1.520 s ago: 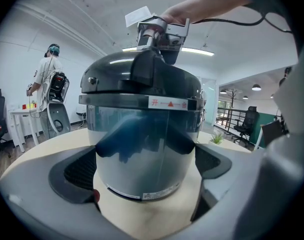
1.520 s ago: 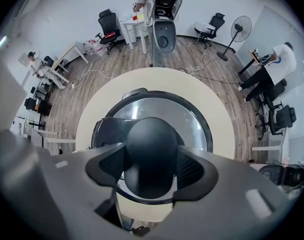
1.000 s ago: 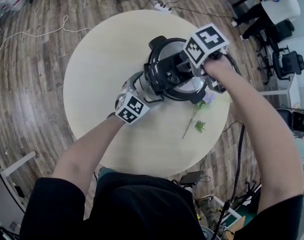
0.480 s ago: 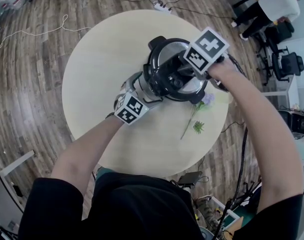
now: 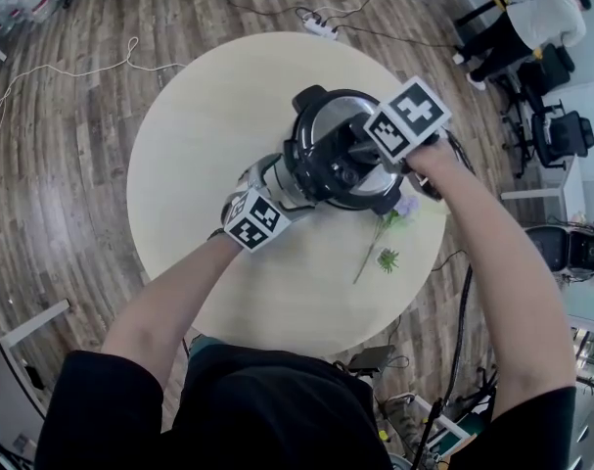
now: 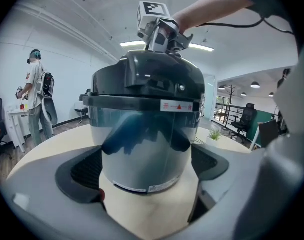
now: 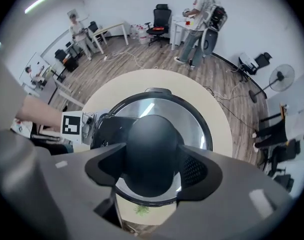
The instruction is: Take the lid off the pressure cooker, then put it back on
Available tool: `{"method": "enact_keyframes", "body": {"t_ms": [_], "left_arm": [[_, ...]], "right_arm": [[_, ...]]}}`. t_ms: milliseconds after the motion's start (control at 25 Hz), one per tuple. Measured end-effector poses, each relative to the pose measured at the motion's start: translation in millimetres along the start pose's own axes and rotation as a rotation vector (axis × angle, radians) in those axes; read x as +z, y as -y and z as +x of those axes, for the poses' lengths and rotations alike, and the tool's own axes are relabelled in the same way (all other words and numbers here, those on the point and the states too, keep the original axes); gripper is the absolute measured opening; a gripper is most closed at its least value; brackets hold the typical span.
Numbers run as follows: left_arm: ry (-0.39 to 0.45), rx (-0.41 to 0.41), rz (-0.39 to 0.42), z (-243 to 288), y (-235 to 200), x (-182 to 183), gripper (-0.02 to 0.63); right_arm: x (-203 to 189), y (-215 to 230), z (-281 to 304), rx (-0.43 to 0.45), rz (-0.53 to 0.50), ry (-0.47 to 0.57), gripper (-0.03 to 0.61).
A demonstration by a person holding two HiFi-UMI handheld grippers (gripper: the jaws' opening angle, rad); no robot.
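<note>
- Just now the jaws of the left gripper (image 6: 147, 176) have been drawn in a little from their widest. The steel body of the pressure cooker (image 6: 141, 149) is caught between them, and the pads appear to lie against its two sides, low down near the tabletop.
- The right gripper (image 7: 152, 166) is pointed straight down from above and is clamped on the round black knob (image 7: 150, 149) at the middle of the lid (image 7: 194, 121). Both pads are pressed to the knob's flanks.
- Compared with a moment ago, the marker cube (image 5: 406, 117) on the right gripper is found slightly turned about its own axis, while both hands are kept at the same spots on the cooker.
- From that, a twist of the knob is judged to be under way, with the body braced against it by the left gripper.
- The lid is seated on the pot. In the left gripper view no gap is seen between its dark rim and the body.
- The cooker is stood toward the far right of the round table (image 5: 208, 125), with a flower (image 5: 383, 231) laid just beside it on the near side.
- The removal is thus judged as begun but not done. The lifting off and the putting back are both yet to be carried out.
</note>
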State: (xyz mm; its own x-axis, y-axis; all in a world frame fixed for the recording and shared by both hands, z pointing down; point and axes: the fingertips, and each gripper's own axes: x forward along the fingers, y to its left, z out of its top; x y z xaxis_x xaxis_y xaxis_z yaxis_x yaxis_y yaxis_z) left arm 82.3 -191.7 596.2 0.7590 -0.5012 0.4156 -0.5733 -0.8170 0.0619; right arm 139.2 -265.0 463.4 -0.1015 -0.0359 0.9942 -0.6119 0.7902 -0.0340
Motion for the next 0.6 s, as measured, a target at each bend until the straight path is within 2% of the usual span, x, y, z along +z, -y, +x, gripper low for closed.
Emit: {"method": "enact_keyframes", "body": {"t_ms": [120,200,280,360,440,560,600], "left_arm": [[-0.04,-0.02,-0.021,-12,-4,-3,0.477],[-0.046,-0.015,-0.036,-26,-4,-1,0.424],[-0.017,0.004,-0.062,-44,-7,7,0.405],[0.022,0.033,-0.088,-65,-11,14,0.35],[0.067,0.061,-0.12,-88,-13,22,0.27],[0.128,0.082,-0.147,-115,-6,42,0.221],[0.15,0.088,-0.146,-123,-4,51,0.21]], "right_arm": [[-7,3,-4,0.007,0.137,0.103,0.314],[-17,2,-10,0.004,0.182,0.165,0.316],[-29,1,-19,-0.014,0.203,0.231,0.313],[-46,0,-29,-0.042,0.232,0.312,0.309],[-69,-5,-38,-0.048,0.293,0.406,0.283],[-106,-24,-50,-0.027,0.41,0.56,0.224],[-115,-32,-54,-0.038,0.431,0.611,0.183]]}}
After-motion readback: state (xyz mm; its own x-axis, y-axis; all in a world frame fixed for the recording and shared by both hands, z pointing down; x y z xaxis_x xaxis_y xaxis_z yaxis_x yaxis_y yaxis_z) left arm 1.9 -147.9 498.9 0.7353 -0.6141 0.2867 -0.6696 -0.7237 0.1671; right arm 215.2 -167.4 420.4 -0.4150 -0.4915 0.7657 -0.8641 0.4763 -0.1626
